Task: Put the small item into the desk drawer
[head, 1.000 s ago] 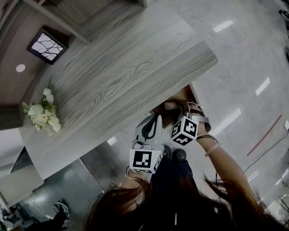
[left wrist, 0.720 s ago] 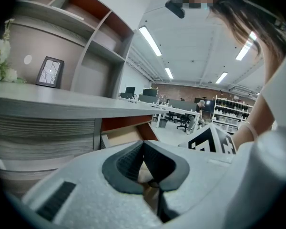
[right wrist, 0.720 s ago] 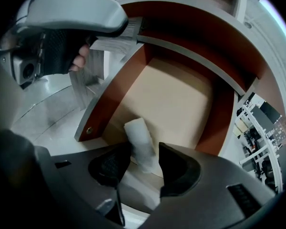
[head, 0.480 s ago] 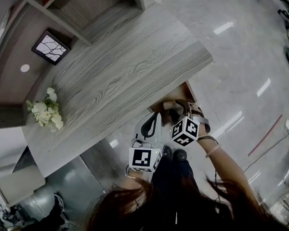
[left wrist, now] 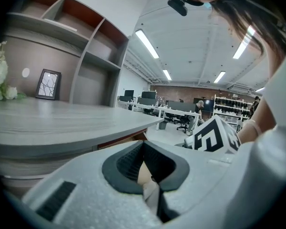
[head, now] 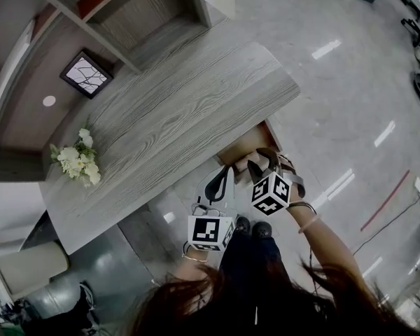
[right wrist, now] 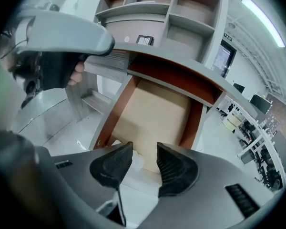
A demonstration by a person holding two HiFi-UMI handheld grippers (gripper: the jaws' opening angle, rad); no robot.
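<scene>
The right gripper [right wrist: 144, 160] is held above the open drawer [right wrist: 155, 111], jaws spread though just narrowed, nothing pinched; the left gripper [left wrist: 144, 168] is pressed together. What seems the small white item [right wrist: 136, 160] is seen low-centre at the drawer's near edge, where it could be jammed on closing.

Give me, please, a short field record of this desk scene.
desk: grey wood-grain desk top, white flower bunch and black-framed picture on it
drawer: tan-bottomed desk drawer, pulled open
right gripper: above drawer, jaws apart, just narrowed slightly, nothing between them
left gripper: jaws together
small item: perhaps the pale lump at the drawer's near end; unsure
</scene>
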